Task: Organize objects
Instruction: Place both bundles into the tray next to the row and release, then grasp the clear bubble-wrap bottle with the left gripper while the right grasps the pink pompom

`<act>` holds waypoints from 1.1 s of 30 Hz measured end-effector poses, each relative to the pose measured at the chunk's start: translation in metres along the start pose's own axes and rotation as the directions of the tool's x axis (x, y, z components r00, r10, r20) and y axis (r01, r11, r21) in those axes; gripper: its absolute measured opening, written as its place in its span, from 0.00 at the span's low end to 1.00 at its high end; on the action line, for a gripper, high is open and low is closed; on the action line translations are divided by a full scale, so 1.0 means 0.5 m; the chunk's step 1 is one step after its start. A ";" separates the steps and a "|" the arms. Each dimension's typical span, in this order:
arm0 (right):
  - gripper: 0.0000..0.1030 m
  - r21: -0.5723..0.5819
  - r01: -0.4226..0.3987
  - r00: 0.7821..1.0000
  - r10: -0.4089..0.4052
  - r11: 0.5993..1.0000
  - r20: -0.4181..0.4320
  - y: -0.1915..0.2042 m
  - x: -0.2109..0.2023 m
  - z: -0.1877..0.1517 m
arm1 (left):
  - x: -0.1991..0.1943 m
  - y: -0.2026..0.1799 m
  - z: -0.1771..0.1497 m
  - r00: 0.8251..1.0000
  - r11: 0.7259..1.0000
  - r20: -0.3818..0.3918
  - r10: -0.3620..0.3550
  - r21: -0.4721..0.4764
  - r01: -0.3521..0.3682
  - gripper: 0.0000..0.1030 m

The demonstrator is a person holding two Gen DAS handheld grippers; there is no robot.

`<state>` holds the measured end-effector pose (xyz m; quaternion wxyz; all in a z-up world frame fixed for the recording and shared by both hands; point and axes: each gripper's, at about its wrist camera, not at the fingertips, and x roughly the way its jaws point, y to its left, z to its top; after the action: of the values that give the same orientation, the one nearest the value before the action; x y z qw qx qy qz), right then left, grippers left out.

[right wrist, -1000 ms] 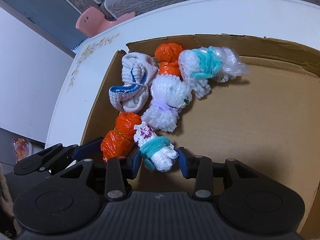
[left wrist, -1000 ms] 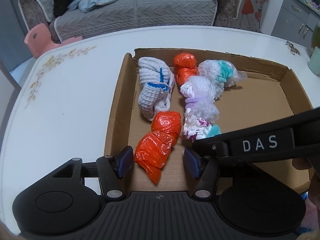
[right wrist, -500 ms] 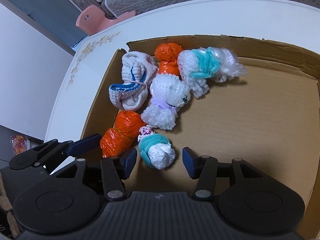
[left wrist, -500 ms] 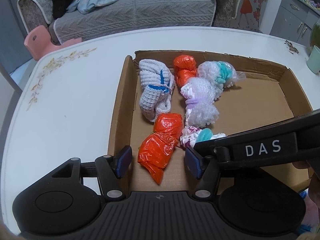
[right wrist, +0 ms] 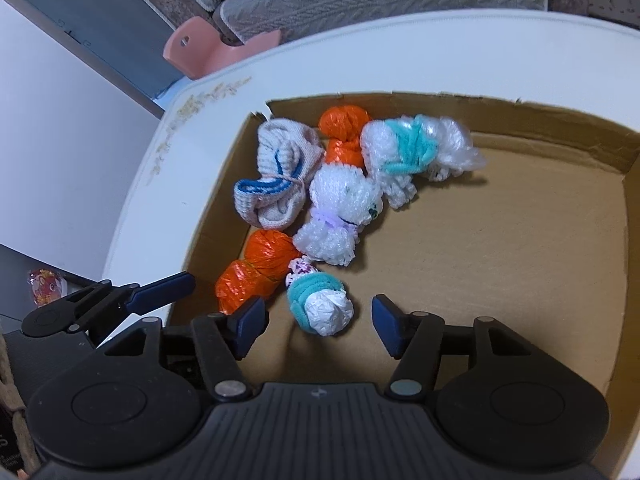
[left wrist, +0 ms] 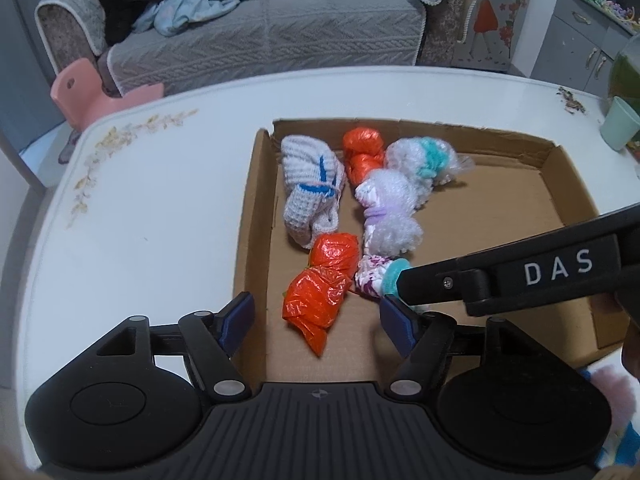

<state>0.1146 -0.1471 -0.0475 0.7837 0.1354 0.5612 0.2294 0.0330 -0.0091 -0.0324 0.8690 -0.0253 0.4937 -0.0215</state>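
A shallow cardboard box (left wrist: 568, 184) (right wrist: 520, 240) lies on the white table and holds several tied bundles at its left side. A white bundle with a teal band (right wrist: 320, 306) (left wrist: 378, 278) lies on the box floor between the fingers of my right gripper (right wrist: 318, 322), which is open and not touching it. An orange plastic bundle (left wrist: 324, 286) (right wrist: 252, 274) lies beside it, in front of my left gripper (left wrist: 318, 320), which is open and empty. Behind are a knitted white-and-blue bundle (left wrist: 310, 192), a white bundle with a lilac band (left wrist: 386, 214) and another orange one (left wrist: 362, 152).
The box's right half (right wrist: 500, 260) holds nothing. A white bundle with a teal band (left wrist: 426, 160) lies at the back. A green cup (left wrist: 619, 128) stands at the table's far right edge. A grey sofa (left wrist: 260, 36) and pink stool (left wrist: 96, 92) stand beyond the table.
My right gripper opened and let go of the teal-banded white bundle, which now lies in the box. Both grippers drew back a little.
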 end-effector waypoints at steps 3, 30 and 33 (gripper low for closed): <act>0.58 -0.028 -0.008 1.000 0.008 1.000 0.013 0.011 -0.018 -0.002 | -0.035 0.003 0.001 1.000 1.000 0.007 -0.005 0.011 0.005 0.75; 0.85 -0.117 0.170 0.985 -0.168 0.978 0.024 -0.082 -0.210 -0.213 | -0.172 -0.050 -0.286 0.968 0.984 -0.234 -0.086 0.131 0.119 0.86; 0.85 -0.066 0.164 0.986 -0.165 0.984 -0.008 -0.102 -0.204 -0.235 | -0.150 -0.052 -0.312 0.964 0.985 -0.259 -0.059 0.141 0.098 0.86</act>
<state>-0.0127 -0.2484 -0.0274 0.8002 0.0615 0.5678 0.1830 -0.1398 -0.0337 -0.0464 0.7965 0.0247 0.5963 -0.0967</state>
